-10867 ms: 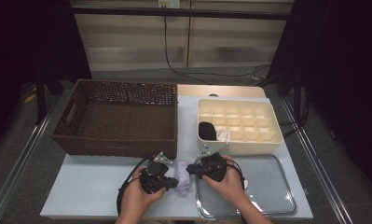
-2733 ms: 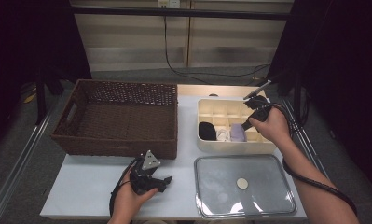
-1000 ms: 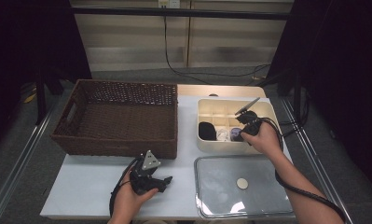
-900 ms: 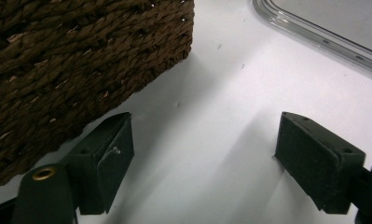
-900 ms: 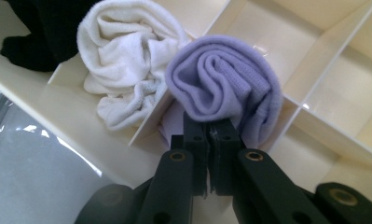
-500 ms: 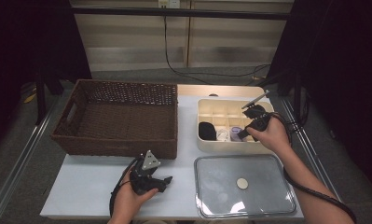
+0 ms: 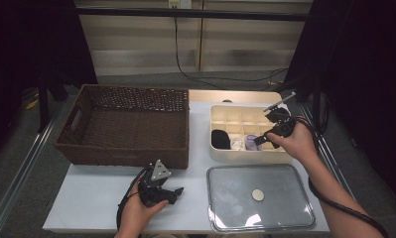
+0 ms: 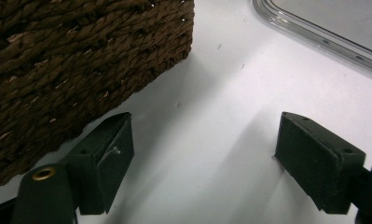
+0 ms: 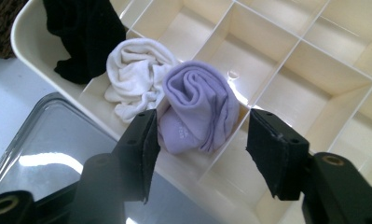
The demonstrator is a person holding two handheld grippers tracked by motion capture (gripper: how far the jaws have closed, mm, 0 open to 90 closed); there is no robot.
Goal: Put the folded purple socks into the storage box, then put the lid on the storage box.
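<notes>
In the right gripper view we see our right tongs (image 9: 200, 154) standing just above the lilac rolled sock (image 9: 197, 112), which sits in a front-row compartment of the cream divided box (image 9: 309, 60). The jaws have just been opening; the sock lies between them, though the pads no longer seem to press on it: a gap shows on the right, while the left pad is so close to the cloth that we cannot be sure it is clear. Just beside the lilac sock, in the next compartment, lies a white rolled sock (image 9: 134, 77), the two rolls touching over the divider, and beyond that a black sock (image 9: 83, 35) fills the end compartment. From the high view the box (image 7: 225, 115) sits on the right half of the white bench (image 7: 94, 191), with the right tongs (image 7: 259, 140) over its front row and the lilac sock (image 7: 250, 142) third from the left. A clear lid (image 7: 230, 191) with a round knob lies flat on the bench in front of the box. The brown wicker basket (image 7: 126, 124) stands to the left of the box. Our left tongs (image 7: 178, 192) rest low on the bench in front of the basket; in the left gripper view these tongs (image 8: 202, 161) stand wide with nothing between them but bare bench, the basket's corner (image 8: 81, 56) near the left jaw.
</notes>
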